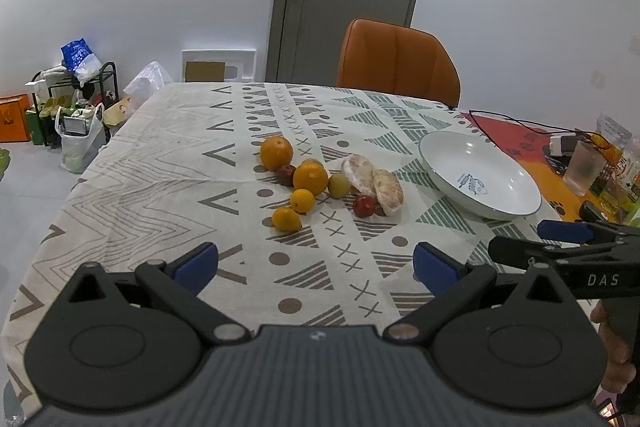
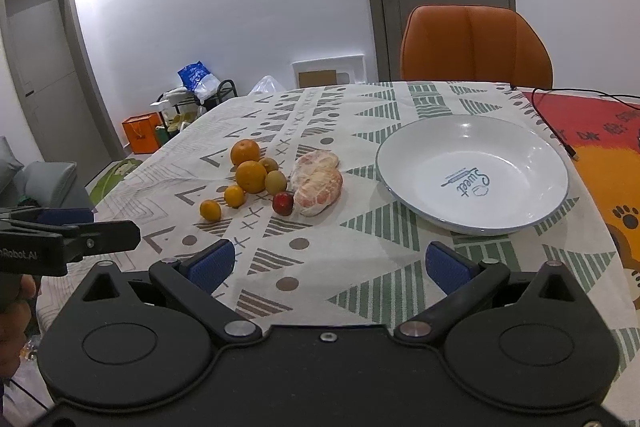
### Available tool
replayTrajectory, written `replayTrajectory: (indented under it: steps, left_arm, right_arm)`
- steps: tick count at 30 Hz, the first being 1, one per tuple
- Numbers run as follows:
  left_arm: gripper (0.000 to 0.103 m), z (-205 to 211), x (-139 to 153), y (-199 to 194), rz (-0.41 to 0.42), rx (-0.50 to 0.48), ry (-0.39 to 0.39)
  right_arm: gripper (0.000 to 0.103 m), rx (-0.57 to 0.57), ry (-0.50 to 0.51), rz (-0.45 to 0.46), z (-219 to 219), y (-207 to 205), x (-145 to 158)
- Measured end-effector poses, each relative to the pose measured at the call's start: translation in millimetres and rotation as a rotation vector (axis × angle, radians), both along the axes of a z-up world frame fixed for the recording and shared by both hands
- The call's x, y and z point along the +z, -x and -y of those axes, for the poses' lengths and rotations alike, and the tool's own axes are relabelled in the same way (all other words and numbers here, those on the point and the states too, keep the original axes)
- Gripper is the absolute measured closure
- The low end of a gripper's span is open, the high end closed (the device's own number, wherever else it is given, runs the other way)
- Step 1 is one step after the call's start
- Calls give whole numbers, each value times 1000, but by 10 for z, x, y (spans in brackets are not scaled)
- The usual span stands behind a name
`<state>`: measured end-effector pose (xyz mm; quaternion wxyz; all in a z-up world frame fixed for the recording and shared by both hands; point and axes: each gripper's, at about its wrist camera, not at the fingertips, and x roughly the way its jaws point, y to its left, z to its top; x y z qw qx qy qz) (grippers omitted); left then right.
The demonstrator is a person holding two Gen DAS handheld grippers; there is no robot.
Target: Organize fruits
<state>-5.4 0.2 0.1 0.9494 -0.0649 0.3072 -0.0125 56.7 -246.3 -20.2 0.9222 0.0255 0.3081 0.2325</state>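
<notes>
A cluster of fruit lies mid-table: two big oranges (image 1: pixel 276 152) (image 2: pixel 250 176), two small oranges (image 1: pixel 286 219) (image 2: pixel 210 210), a green fruit (image 1: pixel 339 185) (image 2: pixel 276 182), red fruits (image 1: pixel 364 206) (image 2: pixel 283 203) and two wrapped peeled pomelo pieces (image 1: pixel 372 179) (image 2: pixel 317 183). An empty white plate (image 1: pixel 516 203) (image 2: pixel 520 219) stands to their right. My left gripper (image 1: pixel 316 263) is open and empty, short of the fruit. My right gripper (image 2: pixel 328 265) is open and empty, near the plate's front; it also shows at the right edge of the left wrist view (image 1: pixel 560 239).
An orange chair (image 1: pixel 396 63) (image 2: pixel 476 43) stands behind the table. A black cable (image 2: pixel 552 131), a plastic cup (image 1: pixel 586 167) and packets (image 1: pixel 616 143) lie on the red mat at the right. Bags and a rack (image 1: pixel 76 107) sit on the floor at the left.
</notes>
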Motion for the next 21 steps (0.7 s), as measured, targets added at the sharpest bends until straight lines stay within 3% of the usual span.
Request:
replayTrajectory:
  steps: [21]
  left_arm:
    - [2,57,-33,-70,-10,-26,-14]
  right_arm:
    - [0,33,-2,28,-77,4,-3]
